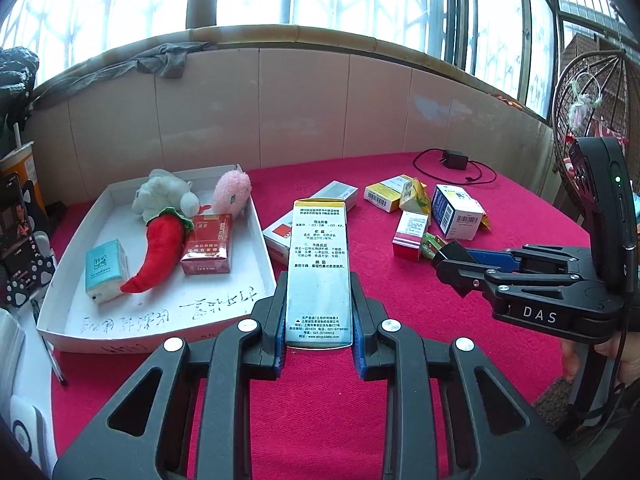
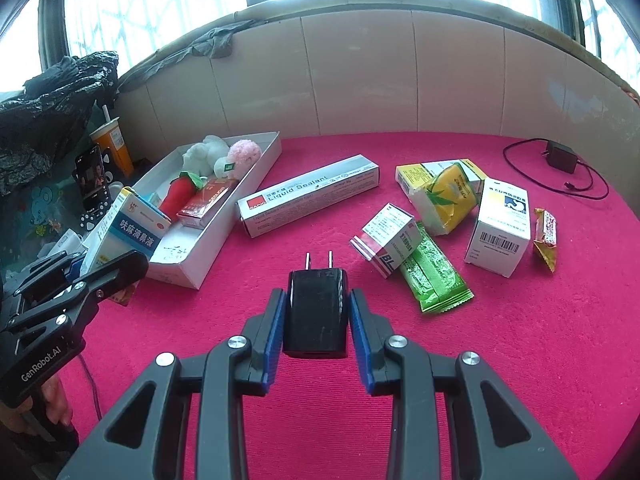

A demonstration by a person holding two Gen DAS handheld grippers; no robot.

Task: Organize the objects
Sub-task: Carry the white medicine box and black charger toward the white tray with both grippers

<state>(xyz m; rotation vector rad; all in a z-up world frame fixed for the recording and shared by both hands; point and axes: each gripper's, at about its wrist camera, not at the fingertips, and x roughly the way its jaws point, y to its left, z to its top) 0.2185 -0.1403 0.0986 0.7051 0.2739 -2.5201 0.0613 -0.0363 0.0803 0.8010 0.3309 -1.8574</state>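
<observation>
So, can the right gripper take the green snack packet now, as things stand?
Probably not yet. The right gripper already has its jaws shut on the black charger plug, so it has no free grasp. The green snack packet itself lies mostly uncovered nearby.

"Liquid Sealant" on long white box (image 2: pixel 308 195); "DAS" on right tongs (image 1: pixel 460 266); "GenRobot.AI" on left tongs (image 2: pixel 102 276).
</observation>
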